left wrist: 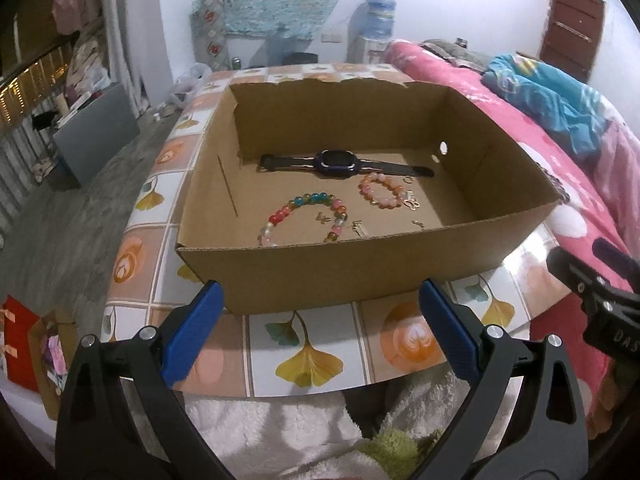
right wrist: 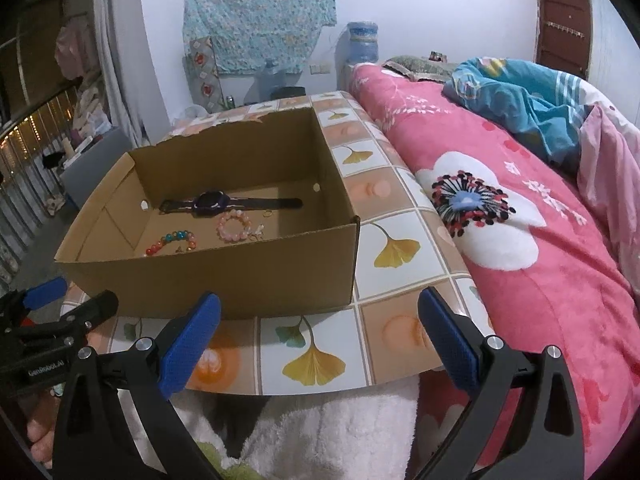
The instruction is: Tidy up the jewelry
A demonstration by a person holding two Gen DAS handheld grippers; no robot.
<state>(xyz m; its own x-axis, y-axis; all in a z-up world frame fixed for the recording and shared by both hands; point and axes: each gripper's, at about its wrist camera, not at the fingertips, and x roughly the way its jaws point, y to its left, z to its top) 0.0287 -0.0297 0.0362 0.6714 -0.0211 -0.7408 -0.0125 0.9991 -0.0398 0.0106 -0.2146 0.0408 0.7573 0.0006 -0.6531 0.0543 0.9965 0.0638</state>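
An open cardboard box [left wrist: 304, 276] [right wrist: 224, 276] stands on the tiled table. Inside lie a dark wristwatch [left wrist: 340, 160] [right wrist: 212, 202], a pink bead bracelet [left wrist: 382, 191] [right wrist: 235, 226], a multicoloured bead bracelet [left wrist: 308, 216] [right wrist: 172, 242] and small gold charms [left wrist: 412, 202]. My left gripper [left wrist: 320, 332] hangs open in front of the box's near wall, holding nothing. My right gripper [right wrist: 320, 336] is also open and empty, near the box's right front corner. Each gripper shows at the edge of the other's view.
The table [left wrist: 312, 360] [right wrist: 384, 264] has a leaf-and-fruit patterned cover. A bed with a pink floral blanket [right wrist: 520, 240] borders its right side. White fluffy cloth [left wrist: 280, 432] lies below the table's near edge. A grey case [left wrist: 96, 136] stands on the floor at left.
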